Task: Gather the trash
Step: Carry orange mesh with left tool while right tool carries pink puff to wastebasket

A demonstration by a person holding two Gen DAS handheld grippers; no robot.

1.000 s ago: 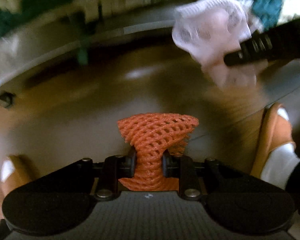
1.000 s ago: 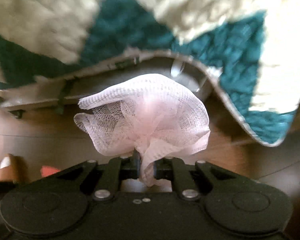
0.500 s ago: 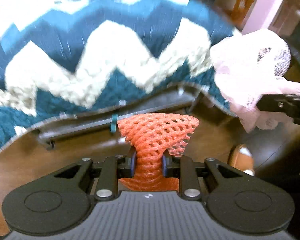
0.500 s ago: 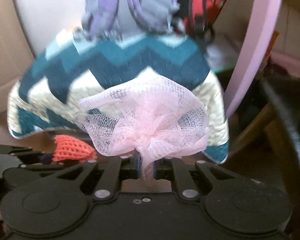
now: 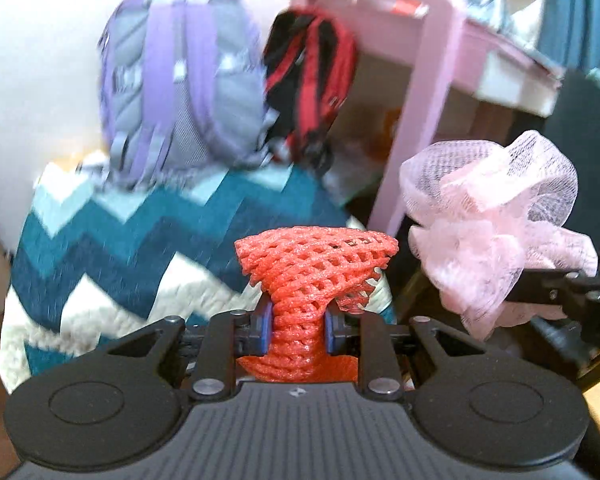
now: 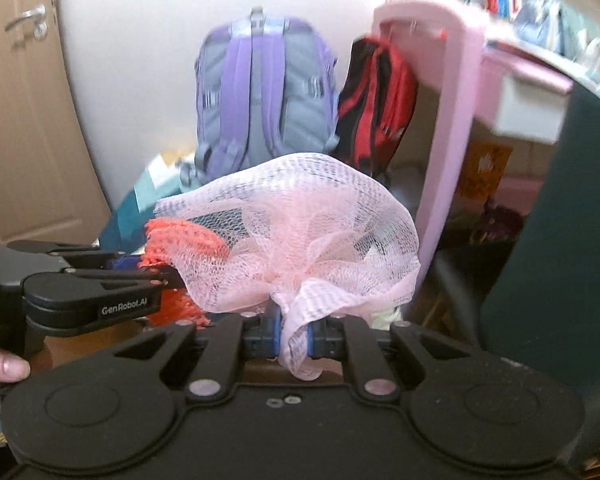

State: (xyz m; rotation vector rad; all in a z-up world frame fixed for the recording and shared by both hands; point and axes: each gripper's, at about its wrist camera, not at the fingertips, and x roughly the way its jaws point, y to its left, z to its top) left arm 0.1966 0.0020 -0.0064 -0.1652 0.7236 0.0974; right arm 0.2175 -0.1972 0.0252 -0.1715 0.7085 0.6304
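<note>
Floor gone, backpack (image 5: 180, 80) ahead; tools raised, nets still clamped.

Even indoor light, no hard shadows. White wall (image 5: 40, 60) blown out at left view's left edge. Purple backpack (image 5: 180, 80) and pink desk (image 5: 424, 100) motion-smeared; orange net (image 5: 312, 264) sharp. Fisheye bends edges, corners vignette black.

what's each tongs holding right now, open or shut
Left tongs: shut on the orange foam net.
Right tongs: shut on the pink mesh.
</note>
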